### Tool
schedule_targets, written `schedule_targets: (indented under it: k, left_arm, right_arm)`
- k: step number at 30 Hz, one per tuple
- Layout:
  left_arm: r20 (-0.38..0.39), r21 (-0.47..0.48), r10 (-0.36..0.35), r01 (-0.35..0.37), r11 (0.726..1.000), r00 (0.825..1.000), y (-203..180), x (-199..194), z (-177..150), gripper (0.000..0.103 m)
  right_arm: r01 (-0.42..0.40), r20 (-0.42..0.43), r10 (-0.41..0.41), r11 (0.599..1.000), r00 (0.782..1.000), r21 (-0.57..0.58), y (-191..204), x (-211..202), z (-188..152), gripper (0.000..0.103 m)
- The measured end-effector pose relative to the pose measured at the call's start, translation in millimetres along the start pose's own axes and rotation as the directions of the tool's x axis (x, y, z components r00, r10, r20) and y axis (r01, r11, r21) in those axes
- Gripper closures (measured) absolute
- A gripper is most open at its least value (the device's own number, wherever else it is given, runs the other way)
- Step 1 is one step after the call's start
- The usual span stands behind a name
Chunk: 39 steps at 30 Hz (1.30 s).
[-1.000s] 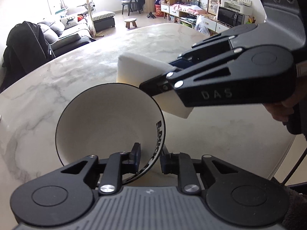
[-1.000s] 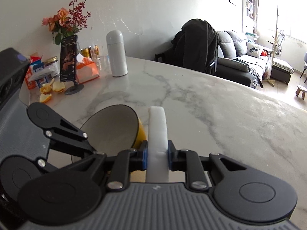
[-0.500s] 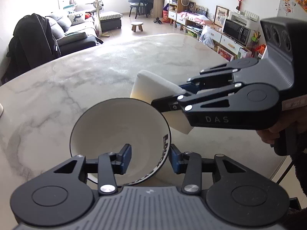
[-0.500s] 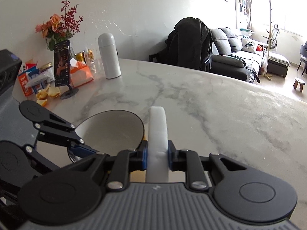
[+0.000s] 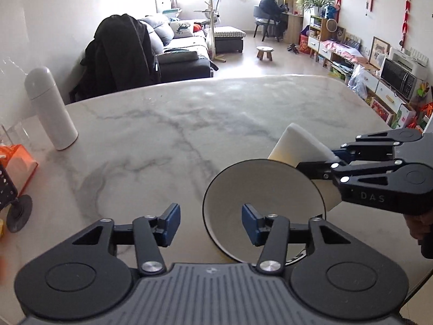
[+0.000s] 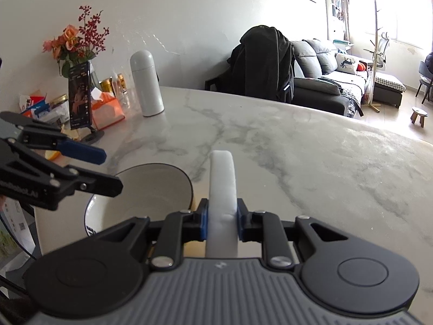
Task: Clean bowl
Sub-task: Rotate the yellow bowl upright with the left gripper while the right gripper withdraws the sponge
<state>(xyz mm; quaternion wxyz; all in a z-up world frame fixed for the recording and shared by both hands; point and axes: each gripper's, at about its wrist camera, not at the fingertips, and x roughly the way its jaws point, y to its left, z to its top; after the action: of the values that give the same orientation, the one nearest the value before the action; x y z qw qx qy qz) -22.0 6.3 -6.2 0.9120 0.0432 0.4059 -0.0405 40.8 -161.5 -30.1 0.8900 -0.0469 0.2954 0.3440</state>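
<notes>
With my left gripper [image 5: 210, 223] spread wide and empty beside the white dark-rimmed ceramic bowl [image 5: 263, 200] on the marble table [image 5: 167, 135], my right gripper [image 6: 221, 223] pinches the white foam sponge [image 6: 222, 187], which I should lower squarely inside, pressing lightly.

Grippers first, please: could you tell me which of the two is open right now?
The left gripper: its blue-padded jaws stand wide apart, gripping nothing, one pad in front of the bowl. The right gripper has its jaws shut on the white sponge.
</notes>
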Motion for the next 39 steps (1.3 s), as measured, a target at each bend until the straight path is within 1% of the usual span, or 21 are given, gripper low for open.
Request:
schedule_targets:
  k: [2, 3, 6, 12, 16, 18, 27, 39]
  left_arm:
    - [-0.029, -0.023, -0.022, 0.021, 1.000, 0.999, 3, 6, -3, 0.081]
    - [-0.038, -0.031, -0.027, 0.026, 0.999, 0.999, 4, 8, -4, 0.084]
    - [-0.037, -0.036, -0.025, 0.024, 0.999, 0.999, 5, 10, -7, 0.085]
    - [-0.020, 0.022, 0.013, -0.013, 1.000, 1.000, -3, 18, -2, 0.091]
    - [-0.009, 0.051, 0.024, -0.023, 0.998, 1.000, -7, 25, 5, 0.091]
    - [-0.006, 0.064, 0.019, -0.019, 0.998, 1.000, -10, 29, 9, 0.090]
    - [-0.016, 0.100, -0.034, 0.035, 0.994, 0.999, -14, 45, 25, 0.085]
    - [-0.006, 0.135, -0.047, 0.047, 0.990, 0.999, -21, 53, 29, 0.080]
  right_arm:
    - [-0.002, 0.002, 0.002, 1.000, 1.000, -0.005, 2, 2, 1, 0.080]
    - [-0.001, 0.003, 0.001, 1.000, 1.000, -0.009, 2, 2, 2, 0.080]
    - [0.001, 0.005, -0.001, 1.000, 1.000, -0.012, 3, 5, 5, 0.080]
    - [-0.006, -0.011, 0.006, 1.000, 1.000, -0.003, -2, 12, 4, 0.080]
    - [-0.021, -0.021, 0.022, 0.999, 1.000, 0.030, -8, 12, -1, 0.081]
    - [-0.023, -0.024, 0.024, 0.999, 0.999, 0.040, -9, 8, -4, 0.081]
    - [0.037, -0.031, -0.036, 0.999, 0.999, 0.039, -8, -4, -8, 0.080]
    - [0.100, -0.034, -0.098, 0.992, 0.995, 0.071, 1, -25, -20, 0.080]
